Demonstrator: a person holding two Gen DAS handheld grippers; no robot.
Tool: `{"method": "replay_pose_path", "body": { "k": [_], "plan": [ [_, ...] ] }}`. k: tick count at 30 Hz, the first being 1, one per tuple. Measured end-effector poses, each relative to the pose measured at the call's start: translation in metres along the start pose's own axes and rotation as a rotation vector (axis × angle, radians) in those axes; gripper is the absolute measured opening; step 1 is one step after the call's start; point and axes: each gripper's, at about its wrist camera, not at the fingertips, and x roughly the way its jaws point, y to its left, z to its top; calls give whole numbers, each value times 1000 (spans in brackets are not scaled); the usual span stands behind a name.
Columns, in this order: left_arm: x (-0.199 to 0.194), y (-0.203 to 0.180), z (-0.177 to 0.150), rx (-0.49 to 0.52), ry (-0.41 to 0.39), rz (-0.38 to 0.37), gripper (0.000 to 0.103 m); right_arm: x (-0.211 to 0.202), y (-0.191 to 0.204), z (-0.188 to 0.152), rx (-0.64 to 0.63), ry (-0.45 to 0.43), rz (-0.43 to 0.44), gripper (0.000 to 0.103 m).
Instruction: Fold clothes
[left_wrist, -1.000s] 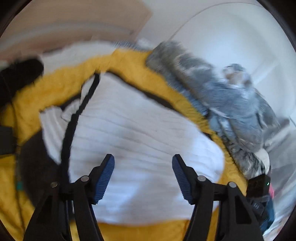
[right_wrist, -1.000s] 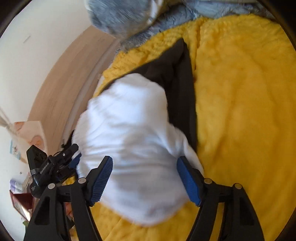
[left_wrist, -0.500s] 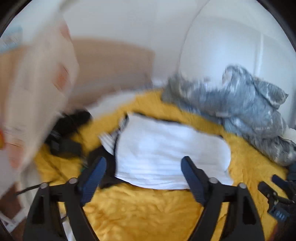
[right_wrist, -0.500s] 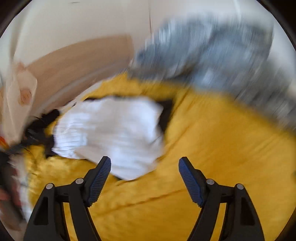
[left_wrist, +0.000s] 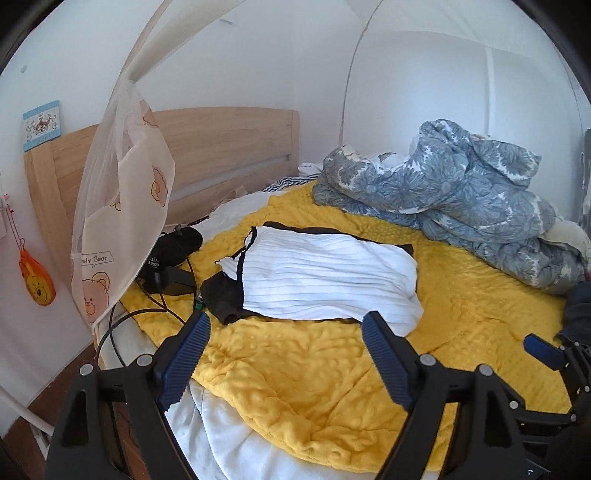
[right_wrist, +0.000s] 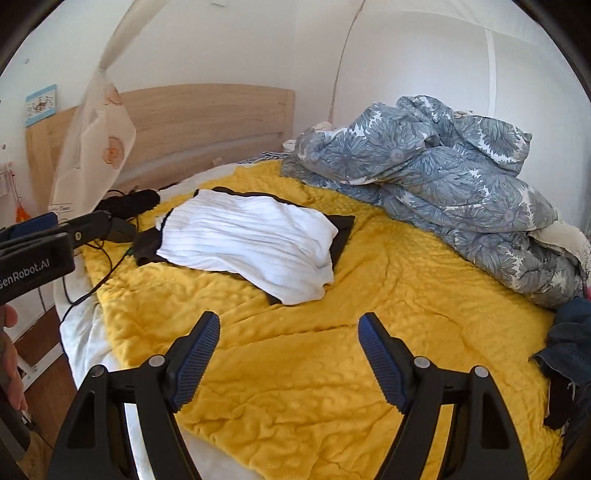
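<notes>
White walls (left_wrist: 258, 55), wood headboard (left_wrist: 221, 147), yellow blanket (right_wrist: 332, 369) on bed, daylight, brown floor (left_wrist: 55, 387).

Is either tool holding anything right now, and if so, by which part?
Nothing. The left tool and right tool are open and empty; the white top lies on the bed.
</notes>
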Motion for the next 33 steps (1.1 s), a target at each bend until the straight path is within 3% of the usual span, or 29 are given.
{"method": "replay_pose_path", "body": {
  "k": [7,12,23,25,33],
  "plan": [
    [-11,-29,0,56,-4,-94,86,-22,-12,-5,34,-15,-19,80],
    [-41,-74,-6,147,-42,-208,86,-50,-40,-19,113,-7,-91,80],
    [-144,-103,-23,188,-94,-250,86,-160,-60,-55,183,-42,-277,80],
    [-162,-108,-28,202,-105,-266,86,-179,-60,-61,205,-44,-272,80],
    [-207,-101,-40,209,-154,-208,86,-232,-35,-70,190,-117,-240,84]
  ]
}}
